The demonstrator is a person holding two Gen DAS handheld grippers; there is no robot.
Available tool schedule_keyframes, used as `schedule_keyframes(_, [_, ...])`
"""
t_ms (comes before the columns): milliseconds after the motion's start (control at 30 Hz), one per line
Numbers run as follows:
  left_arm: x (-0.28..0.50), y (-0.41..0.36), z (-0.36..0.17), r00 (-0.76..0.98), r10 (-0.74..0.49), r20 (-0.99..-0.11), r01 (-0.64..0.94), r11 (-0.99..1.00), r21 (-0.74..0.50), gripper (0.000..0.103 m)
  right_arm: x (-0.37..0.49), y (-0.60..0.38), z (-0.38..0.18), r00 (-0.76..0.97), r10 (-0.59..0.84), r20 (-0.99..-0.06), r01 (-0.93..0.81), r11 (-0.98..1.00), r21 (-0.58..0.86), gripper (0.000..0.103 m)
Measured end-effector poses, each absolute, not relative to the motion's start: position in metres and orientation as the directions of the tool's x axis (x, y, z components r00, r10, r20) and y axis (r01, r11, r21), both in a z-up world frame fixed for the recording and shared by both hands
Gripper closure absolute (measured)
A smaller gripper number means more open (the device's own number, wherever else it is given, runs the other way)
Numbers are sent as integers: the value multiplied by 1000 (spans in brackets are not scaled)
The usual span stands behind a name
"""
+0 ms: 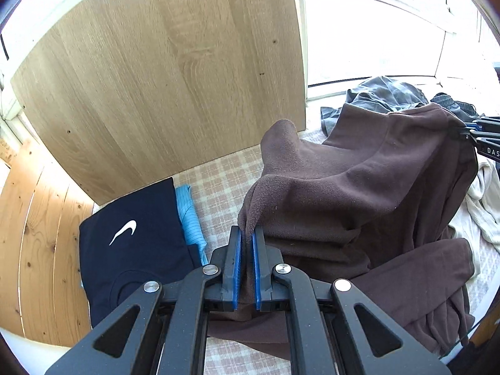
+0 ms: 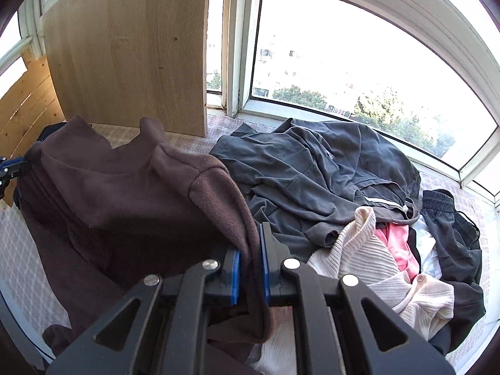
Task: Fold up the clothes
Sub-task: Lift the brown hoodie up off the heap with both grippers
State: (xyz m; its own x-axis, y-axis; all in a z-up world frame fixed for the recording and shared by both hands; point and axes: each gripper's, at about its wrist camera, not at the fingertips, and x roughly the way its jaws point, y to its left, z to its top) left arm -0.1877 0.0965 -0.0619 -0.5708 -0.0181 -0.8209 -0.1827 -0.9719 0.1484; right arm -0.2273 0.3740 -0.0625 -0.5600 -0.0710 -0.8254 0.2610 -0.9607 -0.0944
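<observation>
1. Two claws hold one brown fleece top (image 1: 359, 193) up in the air over the checked bed cover (image 1: 225, 184). The left gripper (image 1: 247, 240) is pinched tight on one shoulder edge. The right gripper (image 2: 251, 251) is pinched tight on the other shoulder edge. The blue pads (image 1: 239, 259) squeeze the cloth from both sides.

2. The step looks like the start of the fold. The top is picked out of the pile and hangs between the two claws. Its bottom part and a sleeve rest bunched up on the bed.

3. I think the next move needs both claws to pull apart a bit so the top hangs flat. Then they need to lay it down smooth on a bare part of the bed.

4. The top is soft and fuzzy, thick and floppy. It sags in the middle and has a small stand-up collar.

5. A navy shirt with a white swoosh (image 1: 131, 243) lies folded flat near the wooden board (image 1: 162, 78). A light blue cloth (image 1: 189, 215) lies just beside it.

6. The pile still to fold sits near the window (image 2: 343, 62). It has a thin, crinkly grey shirt (image 2: 312, 168), a cream ribbed knit (image 2: 368, 259), something pink (image 2: 397, 243) and black shorts (image 2: 450, 234).
</observation>
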Motion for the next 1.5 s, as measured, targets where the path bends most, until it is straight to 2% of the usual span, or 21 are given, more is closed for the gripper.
schedule_keyframes(500, [-111, 91, 21, -701, -10, -713, -160, -972, 171, 97, -132, 385, 22, -704, -85, -705, 201, -976, -83, 93])
schedule_keyframes(633, [-80, 86, 71, -759, -13, -651, -150, -969, 195, 97, -95, 383, 72, -771, -99, -629, 207, -973, -99, 93])
schedule_keyframes(933, [18, 80, 198, -892, -51, -449, -87, -955, 283, 97, 8, 373, 195, -903, -130, -409, 218, -959, -178, 94])
schedule_keyframes(1100, [73, 82, 249, -934, -57, -352, -63, -945, 320, 97, 66, 371, 239, -946, -130, -295, 200, -955, -221, 94])
schedule_keyframes(1367, [116, 78, 285, -959, -50, -279, -58, -930, 364, 96, 124, 369, 275, -977, -118, -176, 163, -950, -268, 94])
schedule_keyframes(1500, [109, 81, 286, -957, -50, -284, -62, -925, 374, 96, 114, 370, 273, -977, -105, -185, 154, -949, -276, 94])
